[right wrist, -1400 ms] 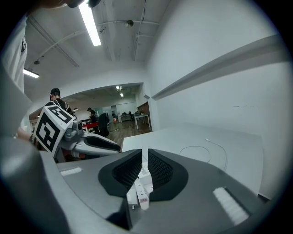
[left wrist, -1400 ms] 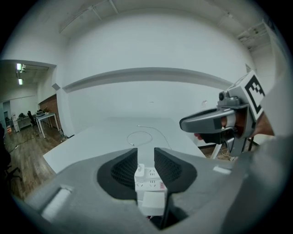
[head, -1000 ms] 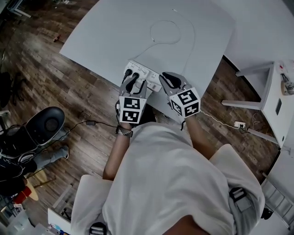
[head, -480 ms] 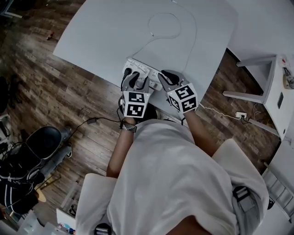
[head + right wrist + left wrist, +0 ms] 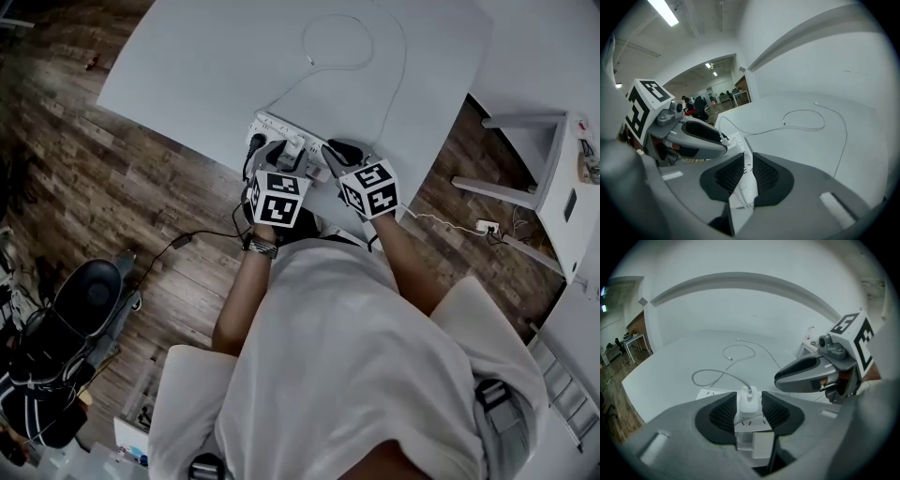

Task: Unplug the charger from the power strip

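White charger stands plugged into the strip, right between the jaws of the left gripper. Those jaws have just been opening and stand wide, pads beside its two flanks but not pressing. The right gripper is narrow about the strip's end nearest it; whether its pads bite I cannot tell. The step looks like seating both grips. Close the left low on the charger's body, clear of the cable running out beyond its tips. Pin the strip with the right, then pull straight along the prongs; rocking sideways could drag the strip.
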Available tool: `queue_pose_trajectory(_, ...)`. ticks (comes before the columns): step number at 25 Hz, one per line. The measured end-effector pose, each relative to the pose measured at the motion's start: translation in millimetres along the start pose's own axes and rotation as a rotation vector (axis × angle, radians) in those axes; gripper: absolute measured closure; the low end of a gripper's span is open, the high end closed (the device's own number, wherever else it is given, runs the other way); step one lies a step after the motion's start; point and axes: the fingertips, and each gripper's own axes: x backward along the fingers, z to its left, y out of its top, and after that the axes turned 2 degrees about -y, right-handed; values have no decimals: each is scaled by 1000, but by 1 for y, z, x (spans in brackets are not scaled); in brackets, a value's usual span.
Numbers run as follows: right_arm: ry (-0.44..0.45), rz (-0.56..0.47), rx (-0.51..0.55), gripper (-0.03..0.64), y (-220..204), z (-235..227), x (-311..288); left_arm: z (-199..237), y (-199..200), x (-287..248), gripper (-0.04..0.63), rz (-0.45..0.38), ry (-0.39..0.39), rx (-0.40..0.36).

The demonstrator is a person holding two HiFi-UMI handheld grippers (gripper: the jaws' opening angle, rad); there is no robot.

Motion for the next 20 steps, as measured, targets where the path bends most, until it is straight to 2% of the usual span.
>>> queue_pose_trajectory(7, 11, 61, 17, 558, -26, -9, -17, -4, -8, -15, 423, 50, -15, -8)
queue_pose_trajectory(14, 10, 105, 36, 560, -39, -11, -28, -1, -11, -20, 423, 67, -23, -18)
queue_pose_trajectory(17, 5, 106, 23, 600, -39, -15, -30, -2, -13, -25, 423, 81, -20, -26)
queue_pose_trajectory(20, 18, 107, -2, 598, -38, -15, -32, 1, -13, -29, 425, 89, -11, -30)
